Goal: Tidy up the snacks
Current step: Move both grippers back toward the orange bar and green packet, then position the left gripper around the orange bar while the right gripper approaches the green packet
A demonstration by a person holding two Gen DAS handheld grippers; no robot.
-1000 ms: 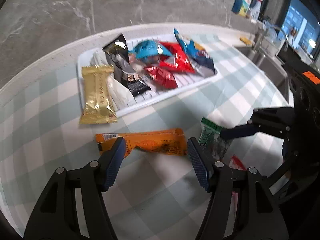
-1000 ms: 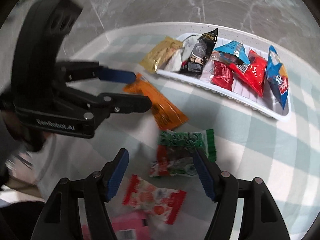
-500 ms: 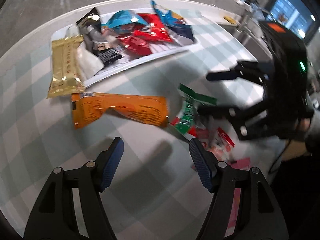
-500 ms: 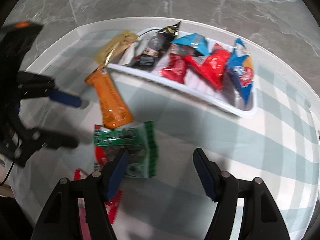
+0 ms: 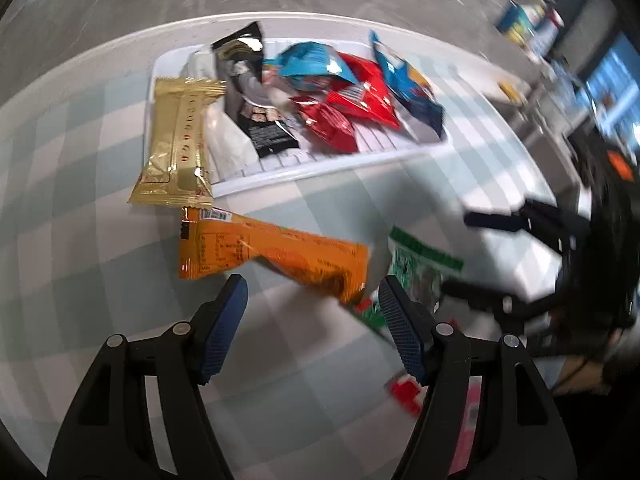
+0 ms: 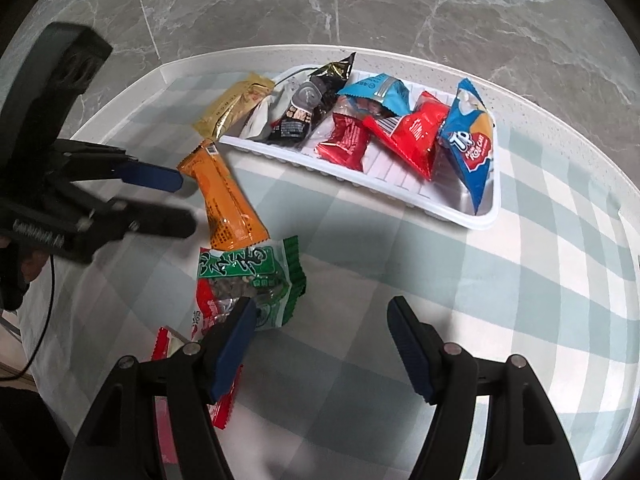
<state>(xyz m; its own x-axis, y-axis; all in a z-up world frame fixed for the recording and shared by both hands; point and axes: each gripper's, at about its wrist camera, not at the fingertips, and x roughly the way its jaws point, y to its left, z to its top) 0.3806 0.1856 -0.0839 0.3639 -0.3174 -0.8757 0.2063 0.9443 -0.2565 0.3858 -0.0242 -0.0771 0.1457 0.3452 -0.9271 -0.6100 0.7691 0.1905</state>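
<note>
Orange packet (image 5: 272, 254) just ahead of left gripper (image 5: 312, 304), jaws apart, empty. Right gripper (image 6: 320, 320) jaws apart, empty.

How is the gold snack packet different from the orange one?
The gold packet is shiny gold; the orange packet is plain orange. The gold packet leans on the end of the white tray, while the orange packet lies flat on the checked cloth, outside the tray. The orange packet lies close to the left gripper; the gold packet lies farther off. Both are long, narrow, sealed wrappers.
</note>
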